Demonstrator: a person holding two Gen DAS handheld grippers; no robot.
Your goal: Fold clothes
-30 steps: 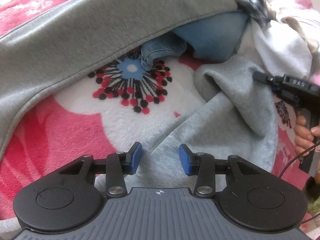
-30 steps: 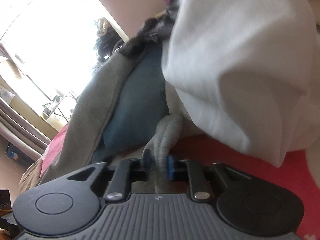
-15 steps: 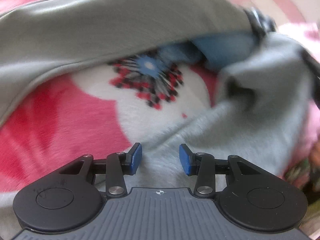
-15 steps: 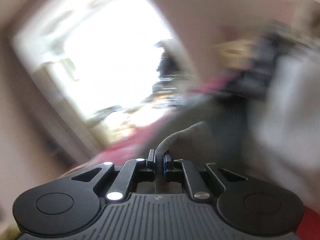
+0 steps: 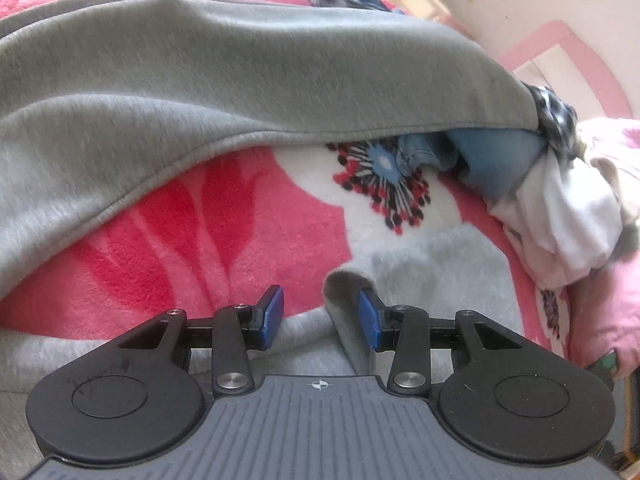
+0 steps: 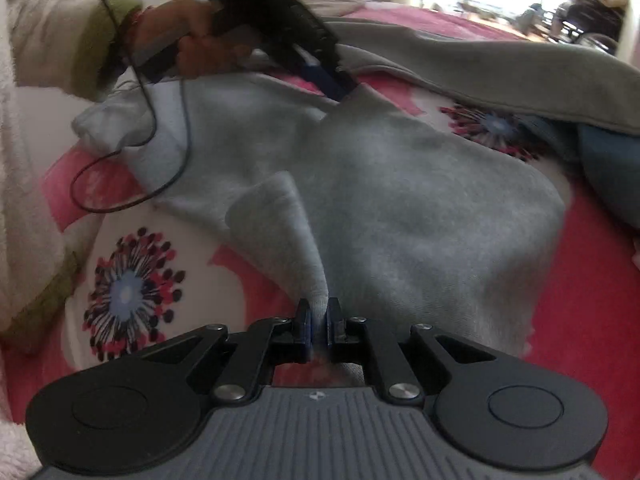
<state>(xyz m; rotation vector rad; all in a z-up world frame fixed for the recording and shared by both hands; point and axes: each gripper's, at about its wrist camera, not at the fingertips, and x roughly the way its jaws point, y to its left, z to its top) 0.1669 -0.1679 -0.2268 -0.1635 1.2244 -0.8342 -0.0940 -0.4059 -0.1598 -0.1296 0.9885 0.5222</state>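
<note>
Right wrist view: right gripper (image 6: 319, 316) pinches grey cloth (image 6: 400, 200) at lower centre. Left gripper (image 5: 320, 314) gapes, straddling a fold.

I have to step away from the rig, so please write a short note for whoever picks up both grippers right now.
Right gripper: jaws shut on a pinched corner of the light grey garment.
Left gripper: jaws open, a raised fold of that garment between them, not gripped.
The garment lies spread on the pink floral blanket; a darker grey sweatshirt and a clothes pile lie beyond.
Done: one corner held. Left: grip with the left, then fold.
</note>
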